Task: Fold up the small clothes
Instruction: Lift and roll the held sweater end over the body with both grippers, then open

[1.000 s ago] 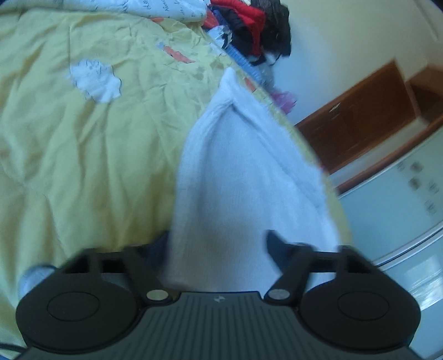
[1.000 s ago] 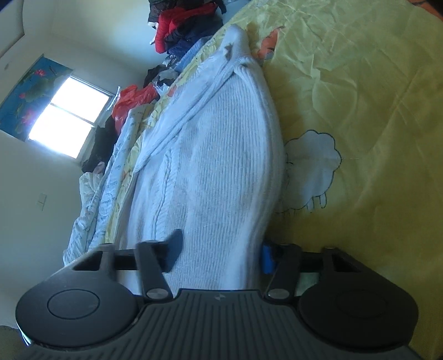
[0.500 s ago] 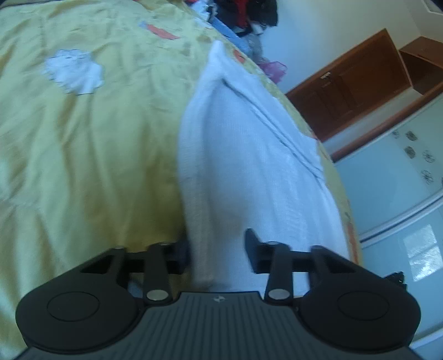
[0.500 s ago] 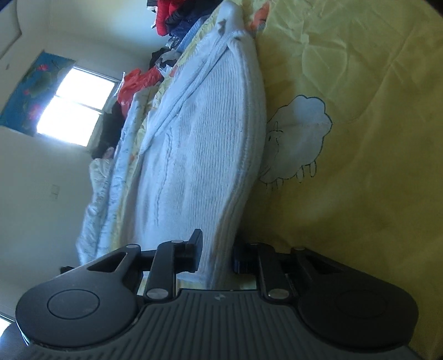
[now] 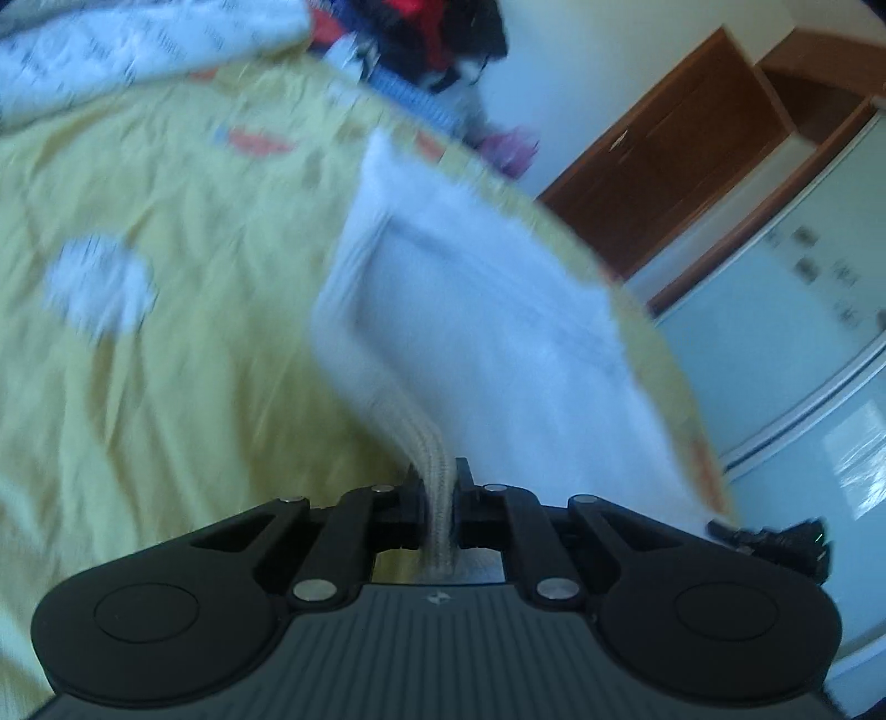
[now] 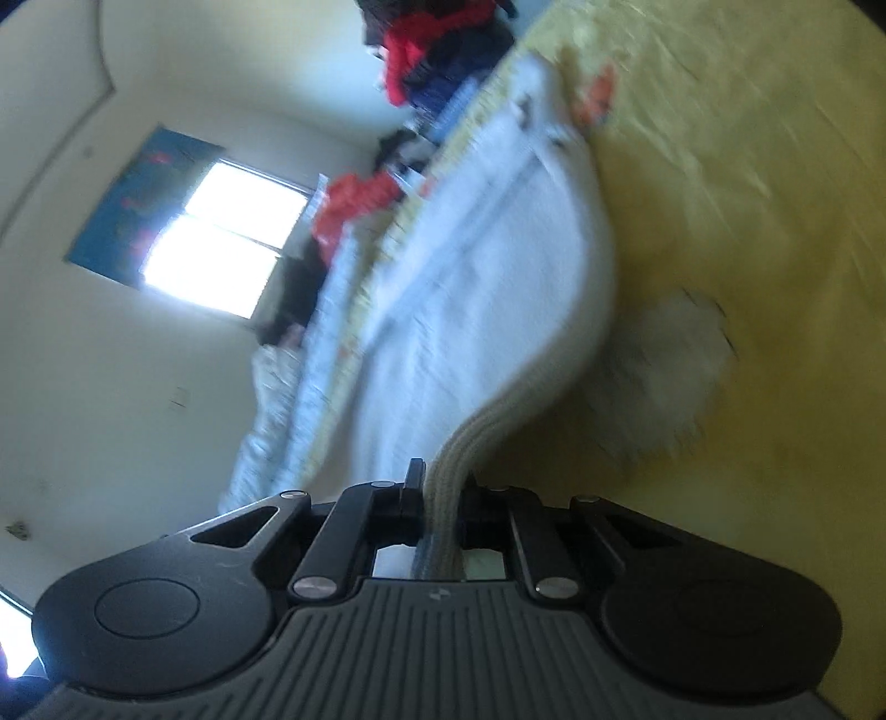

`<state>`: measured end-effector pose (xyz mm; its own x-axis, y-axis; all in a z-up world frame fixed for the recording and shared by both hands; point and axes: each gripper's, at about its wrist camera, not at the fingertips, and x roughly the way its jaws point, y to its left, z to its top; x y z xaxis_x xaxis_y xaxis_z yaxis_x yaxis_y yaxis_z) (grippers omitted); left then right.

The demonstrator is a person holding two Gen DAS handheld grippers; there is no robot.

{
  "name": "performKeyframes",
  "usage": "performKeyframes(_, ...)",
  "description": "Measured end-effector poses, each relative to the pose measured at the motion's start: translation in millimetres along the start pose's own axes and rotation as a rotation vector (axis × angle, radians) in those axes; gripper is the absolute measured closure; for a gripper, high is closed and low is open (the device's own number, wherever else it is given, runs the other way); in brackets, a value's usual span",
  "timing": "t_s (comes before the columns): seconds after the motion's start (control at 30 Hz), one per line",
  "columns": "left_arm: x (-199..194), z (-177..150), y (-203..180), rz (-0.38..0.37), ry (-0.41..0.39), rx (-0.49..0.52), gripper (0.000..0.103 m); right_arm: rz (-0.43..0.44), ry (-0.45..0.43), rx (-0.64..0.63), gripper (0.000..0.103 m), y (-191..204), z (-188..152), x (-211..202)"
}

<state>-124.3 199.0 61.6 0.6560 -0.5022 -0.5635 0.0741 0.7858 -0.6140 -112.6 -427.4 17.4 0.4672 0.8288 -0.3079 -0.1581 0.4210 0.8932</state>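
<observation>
A white knitted sweater (image 5: 487,310) lies stretched out on a yellow bedsheet (image 5: 166,354). My left gripper (image 5: 437,487) is shut on the sweater's ribbed near edge, which rises off the sheet between the fingers. In the right wrist view the same sweater (image 6: 487,266) runs away from me, and my right gripper (image 6: 443,487) is shut on its ribbed hem at another corner, lifted off the bedsheet (image 6: 747,194). Both views are blurred by motion.
A heap of red and dark clothes (image 5: 437,33) sits at the far end of the bed, also in the right wrist view (image 6: 437,50). A wooden cabinet (image 5: 681,166) and pale wardrobe (image 5: 803,354) stand beside the bed. A bright window (image 6: 221,238) is on the wall.
Both grippers have closed from open onto the sweater's ribbed edge and have lifted it off the sheet. Both cameras have swung, blurring the views.
</observation>
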Motion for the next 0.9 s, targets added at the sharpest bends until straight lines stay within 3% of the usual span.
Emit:
performKeyframes(0.13,5,36,-6,-0.043,-0.08,-0.014,0.095,0.066,-0.055,-0.016,0.091,9,34,4)
performKeyframes(0.43,68,130,-13,0.007,-0.142,-0.01,0.095,0.105,-0.163,-0.045,0.09,12,143,49)
performKeyframes(0.73,165,234,-24,0.085,-0.202,0.105,0.095,0.032,-0.212,-0.071,0.09,-6,261,119)
performKeyframes(0.9,236,273,0,0.142,-0.241,0.01,0.094,-0.083,-0.214,0.025,0.09,-50,313,171)
